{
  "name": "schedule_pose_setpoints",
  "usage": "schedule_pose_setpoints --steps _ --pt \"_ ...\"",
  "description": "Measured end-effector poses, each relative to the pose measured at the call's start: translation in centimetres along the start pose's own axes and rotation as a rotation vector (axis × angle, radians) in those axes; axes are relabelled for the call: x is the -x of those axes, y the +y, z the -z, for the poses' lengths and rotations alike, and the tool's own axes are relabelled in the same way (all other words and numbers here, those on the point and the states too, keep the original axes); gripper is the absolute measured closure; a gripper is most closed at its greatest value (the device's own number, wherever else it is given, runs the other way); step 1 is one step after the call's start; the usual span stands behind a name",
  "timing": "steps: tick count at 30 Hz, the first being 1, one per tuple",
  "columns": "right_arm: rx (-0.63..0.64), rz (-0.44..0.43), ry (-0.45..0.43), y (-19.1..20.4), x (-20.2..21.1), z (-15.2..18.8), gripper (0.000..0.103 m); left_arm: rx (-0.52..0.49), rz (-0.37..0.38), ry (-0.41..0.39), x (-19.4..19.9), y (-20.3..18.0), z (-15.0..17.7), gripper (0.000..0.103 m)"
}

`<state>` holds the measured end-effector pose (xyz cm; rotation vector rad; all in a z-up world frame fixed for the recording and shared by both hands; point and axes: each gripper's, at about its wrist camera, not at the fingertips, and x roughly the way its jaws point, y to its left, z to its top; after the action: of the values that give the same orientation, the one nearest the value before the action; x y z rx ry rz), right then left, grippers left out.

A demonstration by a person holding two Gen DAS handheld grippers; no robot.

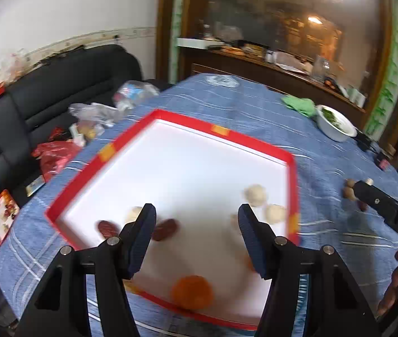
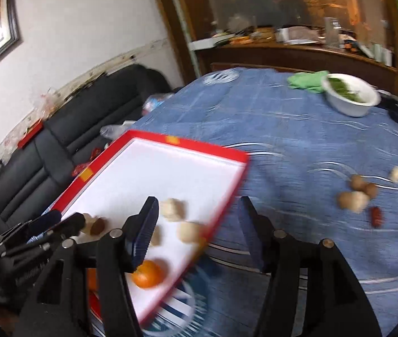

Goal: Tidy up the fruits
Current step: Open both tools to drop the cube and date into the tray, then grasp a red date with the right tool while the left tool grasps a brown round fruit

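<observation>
Left gripper (image 1: 196, 213): black two-finger tongs with dark blue pads, jaws parted about halfway, nothing between them; it hangs over the near half of the shallow white tray with a red rim (image 1: 293, 174), centre of the left wrist view. Right gripper (image 2: 197, 206): same build, jaws likewise parted and empty; it straddles the tray's right edge, lower centre of the right wrist view.

Fruit in the tray, all blurred: an orange tangerine (image 1: 192, 291) at bottom centre; dark red oblong dates (image 1: 165, 229) just beyond the left finger; pale rounded peeled fruits (image 1: 255, 194) toward the right rim.

Step in hand, as judged: between picks; both tongs free, part of the fruit already gathered.

Still outside, on the blue striped tablecloth (image 2: 297, 129): a cluster of small brown and pale round fruits (image 2: 354, 192) with one red date (image 2: 376, 215) beside it, right middle of the right wrist view, well apart from the tray. Next move likely calls for the right gripper to swing right and close on one small piece; pieces touch each other, so picking a single one needs care.

Surroundings: white bowl of greens (image 2: 350, 98) and green cloth (image 2: 307, 81), upper right; black sofa (image 1: 58, 95) with plastic bags, left. Nothing stands between the tongs and the cluster.
</observation>
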<state>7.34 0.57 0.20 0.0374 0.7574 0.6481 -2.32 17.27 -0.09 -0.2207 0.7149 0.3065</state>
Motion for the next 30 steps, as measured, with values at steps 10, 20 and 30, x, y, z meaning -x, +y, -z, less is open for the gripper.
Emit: schedule_pose_setpoints --steps 10,20,30 --pt "-0.169 0.295 0.022 -14.8 4.6 1.7 0.045 -0.143 0.115 0.005 -0.6 -7.6 -0.2 0.042" --pt "-0.107 0.318 0.105 -16.7 1.1 1.3 0.055 -0.221 0.17 0.008 -1.6 -12.4 -0.7 0.042" --pt "-0.138 0.302 0.13 -17.6 0.4 1.8 0.084 -0.442 0.306 0.091 -6.6 -21.4 -0.7 0.042"
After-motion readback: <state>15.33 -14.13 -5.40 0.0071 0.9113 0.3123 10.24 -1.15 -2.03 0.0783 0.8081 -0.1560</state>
